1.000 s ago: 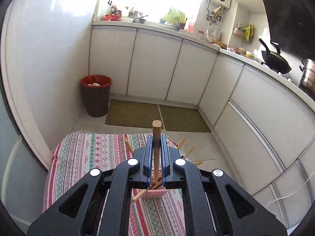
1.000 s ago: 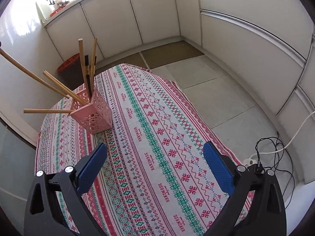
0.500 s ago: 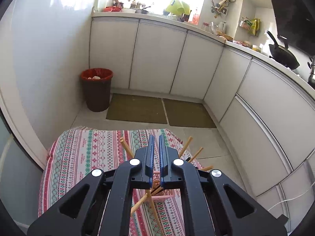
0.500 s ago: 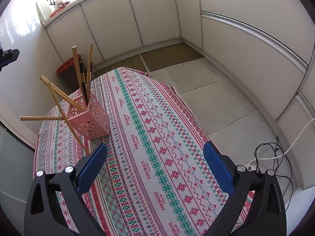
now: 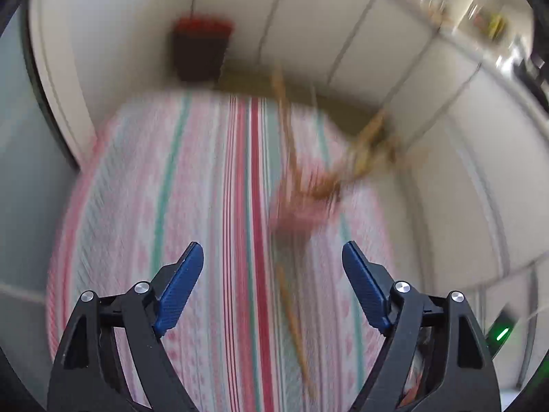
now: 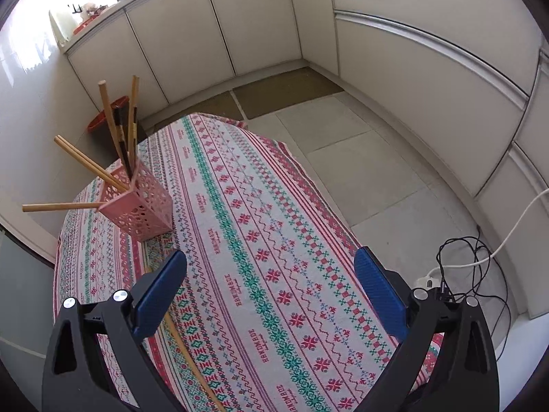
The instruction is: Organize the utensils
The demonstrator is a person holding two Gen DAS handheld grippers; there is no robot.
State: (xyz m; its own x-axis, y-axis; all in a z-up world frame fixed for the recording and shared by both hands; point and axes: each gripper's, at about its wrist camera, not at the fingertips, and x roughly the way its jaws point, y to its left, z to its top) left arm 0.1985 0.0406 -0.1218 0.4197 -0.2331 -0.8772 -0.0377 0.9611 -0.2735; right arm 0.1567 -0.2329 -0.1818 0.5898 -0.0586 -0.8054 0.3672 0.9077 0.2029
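Chopsticks (image 6: 118,144) stood fanned out of a pink holder (image 6: 139,207) at the left of my right-hand view; the holder sat on the patterned tablecloth (image 6: 274,240), toward its far left part. Some sticks rose nearly upright, others leaned out low to the left. One loose chopstick (image 6: 192,357) lay flat on the cloth nearer me, running from beside the left finger of my right tongs (image 6: 271,295) down toward the bottom edge. Those tongs were spread wide, nothing between the blue pads (image 6: 158,295), hovering above the cloth. Right of the table lay grey floor tiles and a tangle of cables (image 6: 459,257).

My left-hand view was badly blurred. My left tongs (image 5: 272,288) also gaped wide and held nothing. Between and beyond the fingers I could make out the striped cloth (image 5: 206,206), a pinkish smear that was the holder (image 5: 298,213) with sticks (image 5: 360,151) spraying up to the right, and a long tan streak, the loose stick (image 5: 291,312), on the cloth. A red-rimmed bin (image 5: 200,51) stood past the table's far edge.
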